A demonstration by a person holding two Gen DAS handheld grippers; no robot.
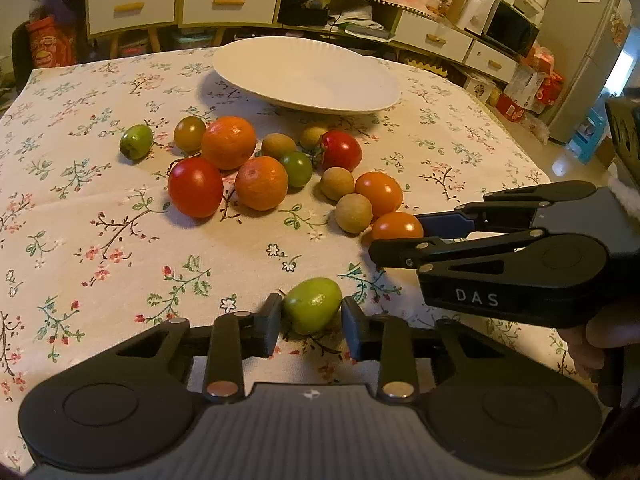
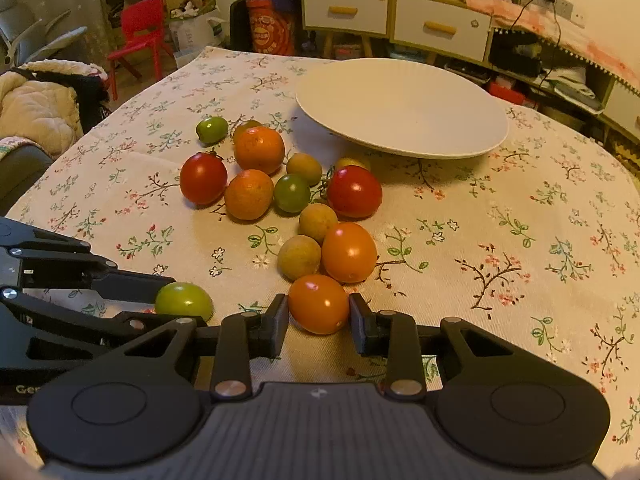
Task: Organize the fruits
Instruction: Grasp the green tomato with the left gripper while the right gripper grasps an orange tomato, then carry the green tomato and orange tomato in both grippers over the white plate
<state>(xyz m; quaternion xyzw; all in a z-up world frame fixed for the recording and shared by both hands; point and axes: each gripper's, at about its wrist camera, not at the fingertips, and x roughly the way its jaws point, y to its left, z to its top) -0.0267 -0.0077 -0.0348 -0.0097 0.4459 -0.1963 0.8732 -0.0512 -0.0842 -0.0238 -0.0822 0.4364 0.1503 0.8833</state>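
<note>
- Left gripper point(image 1: 311, 316) is low over the flowered tablecloth point(image 1: 100, 216), its fingers set either side of a green tomato point(image 1: 313, 305); the pads sit right at the fruit's flanks, though whether they press it I cannot tell.
- That green tomato lies on the cloth, apart from the main heap and nearer the table's front edge.
- Right gripper point(image 2: 319, 318) has its fingers flanking an orange tomato point(image 2: 319, 303) at the near end of the heap, both pads just beside the skin; again, touching or only framing it, I cannot tell.
- In the left view the right gripper comes in from the side, tips at that same orange tomato.
- Just behind it: a second orange tomato point(image 2: 349, 252) and two dull tan round fruits point(image 2: 299, 257), all close together.
- Further back, a red tomato point(image 2: 354, 191) with a green stem, a dark green tomato point(image 2: 292, 193), two rough-skinned oranges point(image 2: 259, 150), and another red tomato point(image 2: 203, 178) on the far side.
- One small green fruit point(image 2: 211, 129) sits at the far edge of the group, a little apart.
- The white plate point(image 2: 472, 136) stands beyond the heap with nothing on it.
- Behind the table: a drawer cabinet point(image 2: 440, 26) and a red chair point(image 2: 142, 38).
</note>
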